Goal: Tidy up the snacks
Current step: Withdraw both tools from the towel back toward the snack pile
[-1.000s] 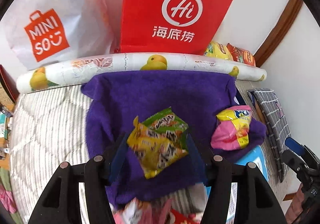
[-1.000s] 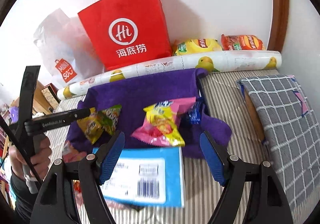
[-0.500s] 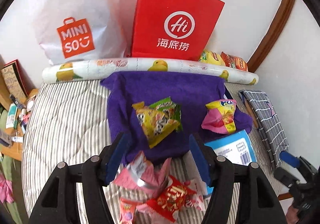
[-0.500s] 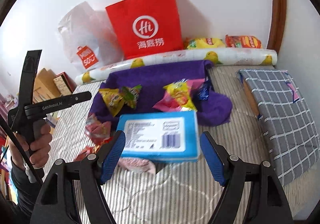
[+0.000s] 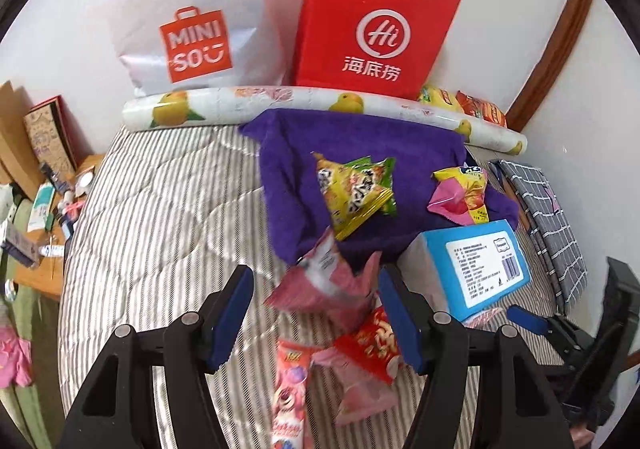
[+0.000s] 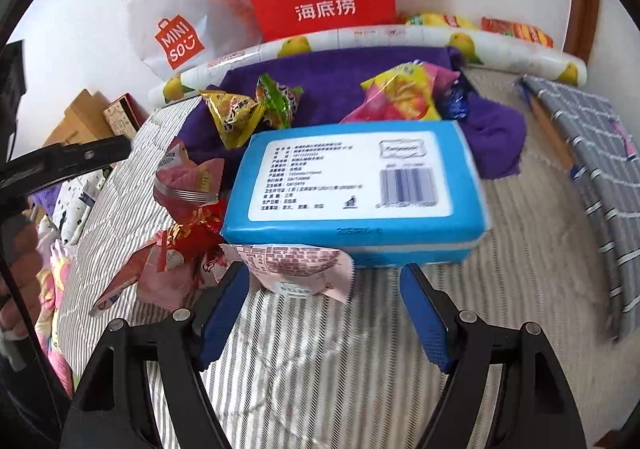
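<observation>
While we are sorting these snacks on the bed (image 5: 160,217), both grippers are hanging over the loose pile near the front edge of the purple towel (image 5: 360,137). Our left gripper (image 5: 316,313) is pointing down with its fingers standing moderately apart and holding nothing; the pink crinkled packet (image 5: 324,285) is lying between them, but we are seeing no pad pressing on it. Its jaws have just been opening a little. Our right gripper (image 6: 324,313) is also standing open and empty, fingers spread just in front of the blue tissue pack (image 6: 356,185), with a pale pink wrapper (image 6: 296,269) poking out from under that pack toward the left finger.

We are judging the packets to be light, air-puffed and slippery: foil film that is crackling, buckling and sliding under a pinch. Taking hold across the flat sealed seam or a bunched corner looks safer than squeezing the puffed belly, which could crush the contents or squirt the bag out. The red packet (image 5: 372,341) and the long strawberry-print packet (image 5: 292,381) are overlapping the pink one, so lifting one may be dragging its neighbours.

The green-and-yellow packet (image 5: 352,193) and the yellow-and-pink packet (image 5: 460,193) are already resting on the towel, well apart from each other. The blue pack is looking soft but bulkier, needing a wider grip across its short side.
</observation>
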{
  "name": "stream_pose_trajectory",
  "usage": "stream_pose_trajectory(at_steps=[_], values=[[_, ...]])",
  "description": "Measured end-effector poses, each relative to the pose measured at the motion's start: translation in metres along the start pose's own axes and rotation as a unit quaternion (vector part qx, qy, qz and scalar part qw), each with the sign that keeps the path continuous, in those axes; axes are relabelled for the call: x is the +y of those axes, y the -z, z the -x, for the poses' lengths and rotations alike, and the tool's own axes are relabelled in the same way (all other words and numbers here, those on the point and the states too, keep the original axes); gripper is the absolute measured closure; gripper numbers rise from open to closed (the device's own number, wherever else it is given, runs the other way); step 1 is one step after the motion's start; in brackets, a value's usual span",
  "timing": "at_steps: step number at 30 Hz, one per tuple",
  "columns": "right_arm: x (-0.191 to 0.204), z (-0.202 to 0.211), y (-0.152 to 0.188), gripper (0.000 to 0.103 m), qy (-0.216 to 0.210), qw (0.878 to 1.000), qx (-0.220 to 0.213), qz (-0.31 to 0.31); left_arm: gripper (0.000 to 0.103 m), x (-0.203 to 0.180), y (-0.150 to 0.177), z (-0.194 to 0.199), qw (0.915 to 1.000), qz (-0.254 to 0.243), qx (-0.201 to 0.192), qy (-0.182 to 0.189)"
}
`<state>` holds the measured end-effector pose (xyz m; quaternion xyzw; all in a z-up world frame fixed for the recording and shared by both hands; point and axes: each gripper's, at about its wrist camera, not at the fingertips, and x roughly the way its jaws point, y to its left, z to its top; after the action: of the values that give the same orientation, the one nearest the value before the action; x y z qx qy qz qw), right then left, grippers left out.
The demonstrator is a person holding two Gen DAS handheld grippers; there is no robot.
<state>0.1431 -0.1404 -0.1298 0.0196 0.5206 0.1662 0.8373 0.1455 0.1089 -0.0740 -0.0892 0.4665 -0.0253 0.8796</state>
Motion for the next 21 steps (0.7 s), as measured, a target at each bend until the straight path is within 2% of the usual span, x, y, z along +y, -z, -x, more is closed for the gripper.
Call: stream_pose_trajectory(at_steps=[10, 15, 21], values=[[0.013, -0.028, 0.006, 0.026, -0.033, 0.999, 0.002, -0.023, 0.040, 0.019, 0.016, 0.008, 0.9999, 0.012, 0.008, -0.010], [0.014, -0.033, 0.006, 0.022, -0.026, 0.998, -0.008, -0.053, 0.040, 0.029, 0.022, 0.010, 0.9996, 0.021, 0.013, -0.014], [0.021, -0.040, 0.006, 0.020, -0.002, 0.998, -0.012, -0.055, 0.040, 0.037, 0.030, 0.020, 0.9993, 0.033, 0.011, -0.014]])
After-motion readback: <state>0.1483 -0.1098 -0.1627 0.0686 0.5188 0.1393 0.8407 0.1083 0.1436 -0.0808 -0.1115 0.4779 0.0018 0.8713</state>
